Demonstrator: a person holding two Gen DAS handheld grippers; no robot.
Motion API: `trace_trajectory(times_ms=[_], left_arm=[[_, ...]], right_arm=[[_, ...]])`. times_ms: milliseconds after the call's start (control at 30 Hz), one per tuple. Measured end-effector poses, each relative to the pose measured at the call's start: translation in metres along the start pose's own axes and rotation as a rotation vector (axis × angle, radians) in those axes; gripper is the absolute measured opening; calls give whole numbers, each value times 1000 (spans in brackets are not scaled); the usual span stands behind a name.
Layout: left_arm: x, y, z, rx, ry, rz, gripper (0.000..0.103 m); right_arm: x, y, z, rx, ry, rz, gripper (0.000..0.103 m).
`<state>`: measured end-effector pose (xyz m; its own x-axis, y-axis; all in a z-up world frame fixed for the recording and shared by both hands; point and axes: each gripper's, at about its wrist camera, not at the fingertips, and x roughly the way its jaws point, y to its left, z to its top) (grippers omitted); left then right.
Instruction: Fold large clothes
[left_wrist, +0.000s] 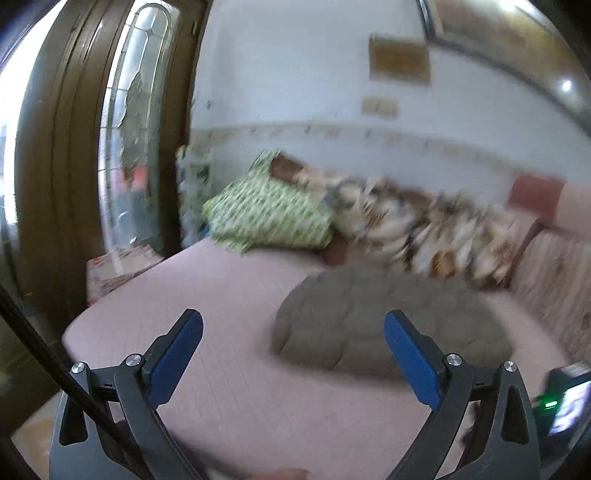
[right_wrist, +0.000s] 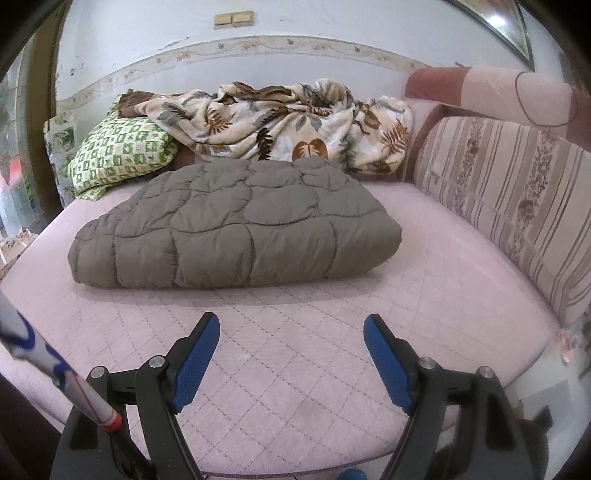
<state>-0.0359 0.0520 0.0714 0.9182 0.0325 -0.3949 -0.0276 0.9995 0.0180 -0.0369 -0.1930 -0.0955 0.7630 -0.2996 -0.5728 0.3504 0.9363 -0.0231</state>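
A grey-brown quilted puffer garment lies folded into a thick bundle on the pink quilted mattress. It also shows, blurred, in the left wrist view. My right gripper is open and empty, held above the mattress in front of the bundle, apart from it. My left gripper is open and empty, above the mattress to the bundle's left front; its right finger overlaps the bundle in view.
A green-and-white patterned pillow and a leaf-print blanket lie at the back against the wall. A striped sofa backrest lines the right side. A brown door with a glass panel stands at left.
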Motion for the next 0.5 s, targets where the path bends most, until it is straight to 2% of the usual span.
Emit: trace_trajectory(times_ms=[67,333,500], left_arm=[[8,-7,-7,35,48,12,98],[29,-17,-33,39,206,-78,98],[38,-25,-44,68,253,-90,98]], right_arm=[[-3,2,-2,-7,-2,-2,85],[-4,-2,-10,-13,27,-8,85],[-2,-2,-13,-15,53,-16,86]])
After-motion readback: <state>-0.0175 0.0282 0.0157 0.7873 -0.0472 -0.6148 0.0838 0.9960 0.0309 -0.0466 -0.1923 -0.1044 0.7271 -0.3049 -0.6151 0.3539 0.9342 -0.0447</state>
